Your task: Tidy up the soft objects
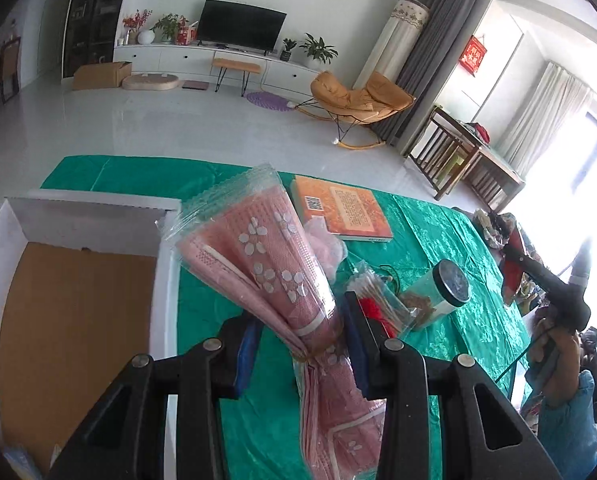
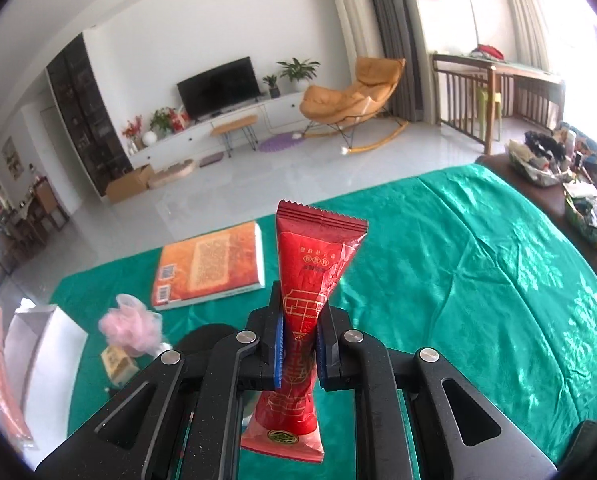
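At lower left of the left wrist view sits the box point(image 1: 78, 320), open, white-walled with a brown floor, on the green-clothed counter point(image 1: 450, 248). Its near wall lies just left of the left tongs point(image 1: 298, 354), and that relation is what the coming move seems to turn on: the box is to the left of both loads, and the left hand looks the nearer one to it.

The left tongs are pressed together on the pink pack point(image 1: 266, 264), a clear-wrapped bundle with white petals. They pinch it near its lower third, so its long axis runs from the lower middle of the frame up and leftward, the crimped top leaning toward the box's far corner. The pack hangs clear of the counter.

In the right wrist view the right tongs point(image 2: 300, 344) are squeezed shut on the red sachet point(image 2: 312, 264), waisting it between the blue pads point(image 2: 280, 350). Its long axis stands nearly upright in the frame, serrated top above the tongs, bottom seal below them. From here the box point(image 2: 38, 344) shows at the far left edge, well apart from the sachet, with a pink pouf point(image 2: 132, 328) and a book point(image 2: 210, 264) lying on the counter point(image 2: 478, 280) between.

Judging by this, the pack should go in first with a short leftward carry, while the sachet has to cross the counter past the pouf.
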{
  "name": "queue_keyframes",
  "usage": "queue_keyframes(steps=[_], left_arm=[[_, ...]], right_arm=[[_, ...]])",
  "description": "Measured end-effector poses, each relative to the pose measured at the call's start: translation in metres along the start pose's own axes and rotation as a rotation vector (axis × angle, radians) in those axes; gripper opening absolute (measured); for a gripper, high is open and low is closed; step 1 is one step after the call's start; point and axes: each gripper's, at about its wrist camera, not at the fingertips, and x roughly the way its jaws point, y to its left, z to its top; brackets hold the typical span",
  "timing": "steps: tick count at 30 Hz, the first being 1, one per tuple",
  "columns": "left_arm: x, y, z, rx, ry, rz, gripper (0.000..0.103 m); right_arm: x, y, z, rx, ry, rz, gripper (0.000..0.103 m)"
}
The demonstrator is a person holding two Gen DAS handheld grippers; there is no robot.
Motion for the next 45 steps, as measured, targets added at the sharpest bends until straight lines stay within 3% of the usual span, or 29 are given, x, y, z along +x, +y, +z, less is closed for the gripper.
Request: queue_keyframes(steps=[4,9,11,12,13,14,15,16,17,19,22,28,32,35,38,41,45], left_arm=[[-0.031,0.07,-0.037,-0.109,0.025,0.087,0.038],[-0.077,0.142,-0.093,-0.192,0.04,0.233,0.04],[-0.093,0.161,-0.11,-0.211,0.034,0.331,0.045],[-0.098,0.168,-0.119,-0.217,0.029,0.388,0.059],[-0.104,0.176,-0.125,-0.231,0.019,0.43,0.084],[-0.107,0.184,-0.132,-0.248,0.001,0.46,0.094],[-0.112,0.19,-0.137,-0.267,-0.022,0.486,0.1],[-0.114,0.194,-0.14,-0.281,-0.039,0.509,0.1],[-0.115,0.196,-0.142,-0.284,-0.046,0.52,0.1],[-0.113,0.191,-0.146,-0.275,-0.064,0.512,0.1],[-0.108,0.164,-0.144,-0.233,-0.112,0.476,0.1],[-0.077,0.045,-0.14,-0.034,-0.16,0.226,0.1],[-0.028,-0.042,-0.158,0.083,-0.081,0.047,0.101],[0.021,-0.087,-0.176,0.134,-0.009,0.023,0.101],[0.071,-0.105,-0.19,0.207,0.027,0.091,0.101],[0.113,-0.094,-0.195,0.228,0.073,0.161,0.1],[0.137,-0.075,-0.201,0.208,0.098,0.181,0.1]], right_arm=[[-0.023,0.099,-0.016,-0.057,0.034,0.217,0.013],[-0.042,0.237,-0.06,-0.109,0.119,0.519,0.013],[-0.043,0.284,-0.082,-0.104,0.179,0.632,0.013],[-0.041,0.307,-0.094,-0.103,0.216,0.683,0.013],[-0.037,0.325,-0.107,-0.107,0.255,0.729,0.015],[-0.032,0.34,-0.118,-0.112,0.294,0.764,0.018],[-0.028,0.351,-0.128,-0.117,0.337,0.791,0.029],[-0.023,0.355,-0.136,-0.118,0.37,0.801,0.059],[-0.022,0.353,-0.142,-0.119,0.369,0.795,0.069],[-0.024,0.336,-0.151,-0.156,0.313,0.718,0.069],[-0.018,0.297,-0.166,-0.232,0.246,0.521,0.07],[0.005,0.172,-0.213,-0.29,0.217,0.009,0.07],[0.013,0.1,-0.229,-0.246,0.23,-0.194,0.07],[0.014,0.063,-0.236,-0.178,0.244,-0.259,0.07],[0.007,0.04,-0.234,-0.097,0.231,-0.25,0.073],[0.006,0.03,-0.23,-0.056,0.237,-0.252,0.075],[0.016,0.03,-0.231,-0.063,0.25,-0.268,0.082]])
